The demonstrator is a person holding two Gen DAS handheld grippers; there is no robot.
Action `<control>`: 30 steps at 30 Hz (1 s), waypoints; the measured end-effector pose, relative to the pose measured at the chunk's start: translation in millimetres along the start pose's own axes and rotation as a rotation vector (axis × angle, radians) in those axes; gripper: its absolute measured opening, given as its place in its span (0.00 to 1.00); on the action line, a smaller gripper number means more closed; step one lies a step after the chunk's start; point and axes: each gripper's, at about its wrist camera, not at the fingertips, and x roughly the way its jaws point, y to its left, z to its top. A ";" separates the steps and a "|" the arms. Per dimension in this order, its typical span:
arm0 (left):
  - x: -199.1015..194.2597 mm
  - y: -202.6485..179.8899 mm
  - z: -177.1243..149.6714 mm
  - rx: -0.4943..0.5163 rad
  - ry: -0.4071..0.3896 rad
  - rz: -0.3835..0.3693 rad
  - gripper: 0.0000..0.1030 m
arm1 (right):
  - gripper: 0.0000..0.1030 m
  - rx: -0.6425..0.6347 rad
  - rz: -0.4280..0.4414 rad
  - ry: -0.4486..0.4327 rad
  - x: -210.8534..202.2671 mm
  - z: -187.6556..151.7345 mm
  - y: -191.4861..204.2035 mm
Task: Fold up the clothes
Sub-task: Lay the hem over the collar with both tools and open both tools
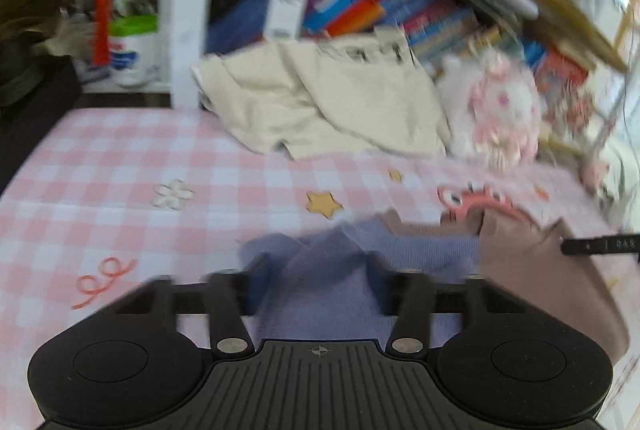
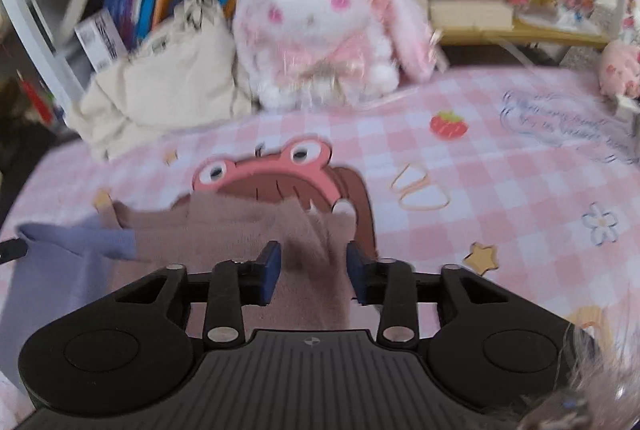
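A purple cloth [image 1: 420,250] lies on the pink checked table cover [image 1: 120,170], next to a mauve-brown cloth [image 1: 540,270]; I cannot tell whether they are one garment. My left gripper [image 1: 318,278] is low over the purple cloth, which is bunched up between its blurred fingers and looks pinched. In the right wrist view, my right gripper [image 2: 314,262] has its blue pads on a ridge of the mauve-brown cloth [image 2: 224,226], just in front of a frog print [image 2: 260,166]. The purple cloth [image 2: 60,270] lies to its left.
A crumpled cream garment [image 1: 340,102] lies at the back of the table beside a pink-and-white plush rabbit [image 2: 320,30]. Shelves of books [image 1: 380,2] stand behind them. A white post [image 1: 192,10] rises at the back left, with jars beside it.
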 end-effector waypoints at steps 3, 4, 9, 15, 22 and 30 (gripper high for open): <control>5.7 21.6 -2.0 -0.159 -0.019 -0.001 0.03 | 0.06 0.083 0.037 -0.015 5.0 0.9 -8.3; 5.2 32.2 -4.7 -0.237 -0.032 -0.012 0.03 | 0.06 0.148 0.050 -0.022 5.4 0.0 -16.0; 22.8 30.7 -11.1 -0.202 0.047 0.052 0.04 | 0.06 0.251 0.040 0.011 22.7 -5.0 -28.8; 12.9 32.7 -9.5 -0.223 0.035 0.046 0.14 | 0.27 0.253 0.030 0.003 13.6 -3.1 -29.5; -15.7 37.5 -36.9 -0.288 0.015 0.009 0.48 | 0.36 0.197 0.055 0.031 -13.2 -25.3 -36.8; -6.9 42.0 -49.4 -0.345 0.058 -0.030 0.26 | 0.20 0.343 0.131 0.064 -7.9 -44.9 -39.3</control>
